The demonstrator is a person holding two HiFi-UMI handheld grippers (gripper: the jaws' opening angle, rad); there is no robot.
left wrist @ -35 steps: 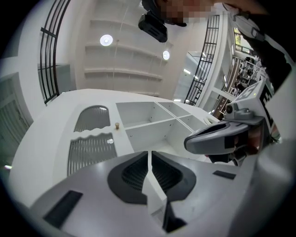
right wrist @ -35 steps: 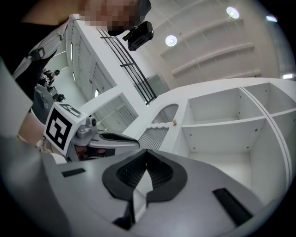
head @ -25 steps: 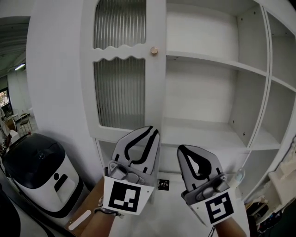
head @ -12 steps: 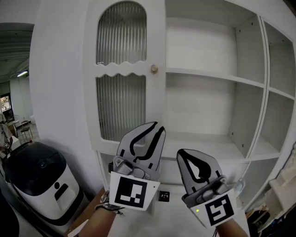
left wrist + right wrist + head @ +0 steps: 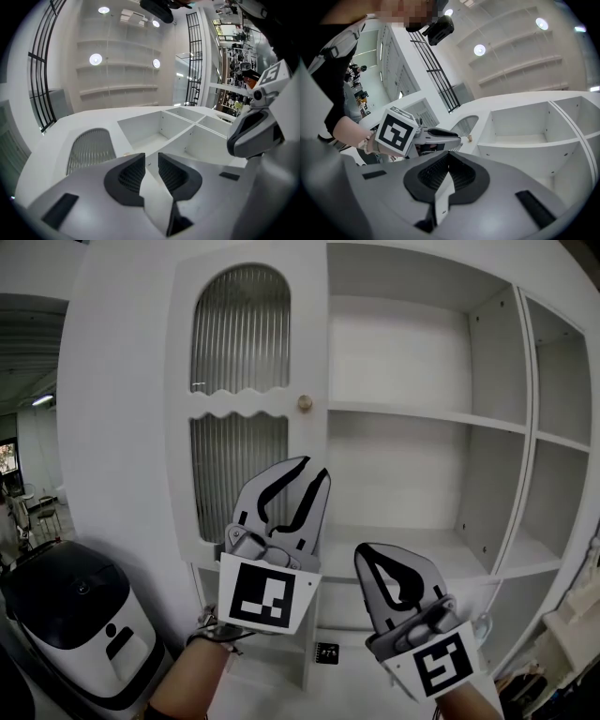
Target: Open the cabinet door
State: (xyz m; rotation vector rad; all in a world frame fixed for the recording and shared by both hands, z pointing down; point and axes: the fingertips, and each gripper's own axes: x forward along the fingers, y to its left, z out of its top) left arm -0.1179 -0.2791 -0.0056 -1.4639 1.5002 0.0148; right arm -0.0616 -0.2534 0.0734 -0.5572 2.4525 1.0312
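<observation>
Well, cabinet door point(image 5: 240, 352) seemingly shut, untouched.

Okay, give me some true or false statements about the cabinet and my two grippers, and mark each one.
1. The cabinet door has ribbed glass panels and a round knob at its right edge. True.
2. The left gripper is clamped on the knob. False: its jaws have just been opening, nothing is between them, and the knob is above it, apart.
3. The right gripper is shut with nothing in it. True.
4. The shelves right of the door are stacked with books. False: they are bare.
5. The right gripper is held higher than the left gripper. False: the left gripper is the higher one.
</observation>
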